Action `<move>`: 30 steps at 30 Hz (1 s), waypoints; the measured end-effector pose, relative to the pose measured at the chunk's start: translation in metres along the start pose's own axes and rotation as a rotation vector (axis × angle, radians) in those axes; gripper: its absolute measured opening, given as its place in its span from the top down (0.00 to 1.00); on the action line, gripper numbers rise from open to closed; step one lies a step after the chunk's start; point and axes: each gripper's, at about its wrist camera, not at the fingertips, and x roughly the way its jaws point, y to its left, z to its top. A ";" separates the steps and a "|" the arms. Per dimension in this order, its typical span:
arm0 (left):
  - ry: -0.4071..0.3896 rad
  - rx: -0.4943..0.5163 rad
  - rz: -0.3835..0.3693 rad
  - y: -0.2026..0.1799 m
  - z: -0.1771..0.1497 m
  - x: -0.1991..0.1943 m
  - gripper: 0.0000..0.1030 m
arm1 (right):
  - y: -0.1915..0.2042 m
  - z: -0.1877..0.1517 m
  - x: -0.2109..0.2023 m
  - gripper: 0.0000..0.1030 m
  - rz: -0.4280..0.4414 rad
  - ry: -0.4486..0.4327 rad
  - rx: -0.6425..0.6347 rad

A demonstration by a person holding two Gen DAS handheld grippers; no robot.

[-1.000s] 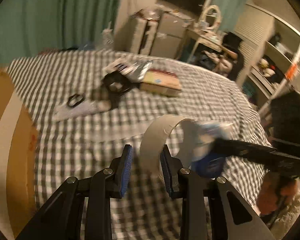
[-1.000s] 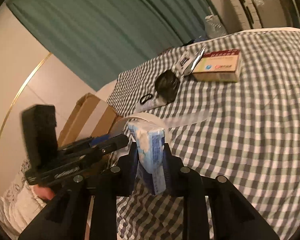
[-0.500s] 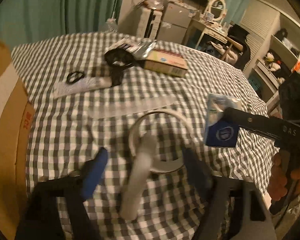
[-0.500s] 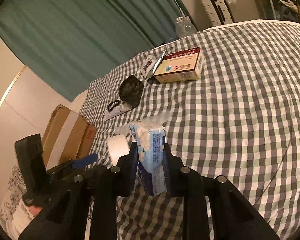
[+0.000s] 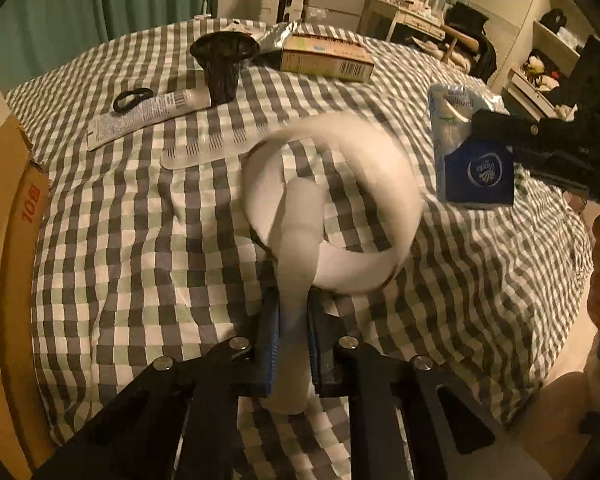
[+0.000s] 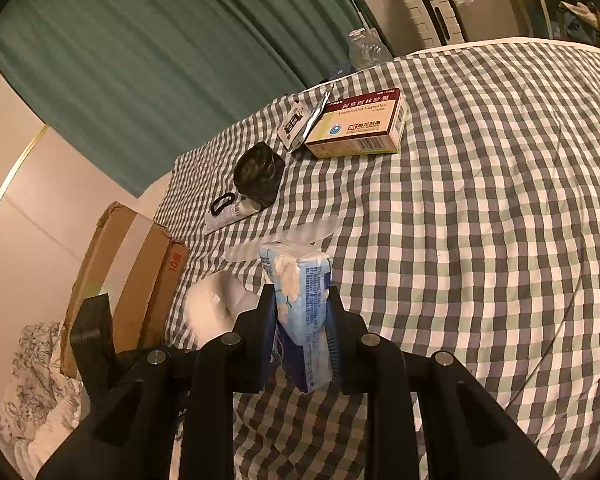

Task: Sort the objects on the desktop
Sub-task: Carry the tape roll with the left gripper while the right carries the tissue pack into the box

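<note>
My left gripper (image 5: 293,340) is shut on the rim of a white tape roll (image 5: 332,208), which is blurred by motion and held just above the checked cloth (image 5: 140,240). The roll also shows in the right wrist view (image 6: 216,312). My right gripper (image 6: 302,320) is shut on a blue tissue pack (image 6: 300,296) and holds it above the cloth; the pack also shows in the left wrist view (image 5: 472,148). On the cloth lie a medicine box (image 6: 360,124), a black cup (image 5: 224,64), a white tube (image 5: 148,116), a black ring (image 5: 132,98) and a clear strip (image 5: 216,144).
A cardboard box (image 5: 4,240) stands along the cloth's left edge. A foil packet (image 6: 314,120) and a small sachet (image 6: 294,122) lie by the medicine box. Furniture and shelves stand behind the cloth. A teal curtain (image 6: 160,60) hangs at the back.
My left gripper opened and then shut on the tape roll's rim, moving lower and closer to the cloth. The right gripper kept the tissue pack and shifted right of the roll.
</note>
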 end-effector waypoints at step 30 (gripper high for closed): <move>-0.205 -0.066 0.132 0.081 0.046 -0.196 0.91 | 0.243 -0.027 -0.018 0.78 -0.056 -0.061 -0.371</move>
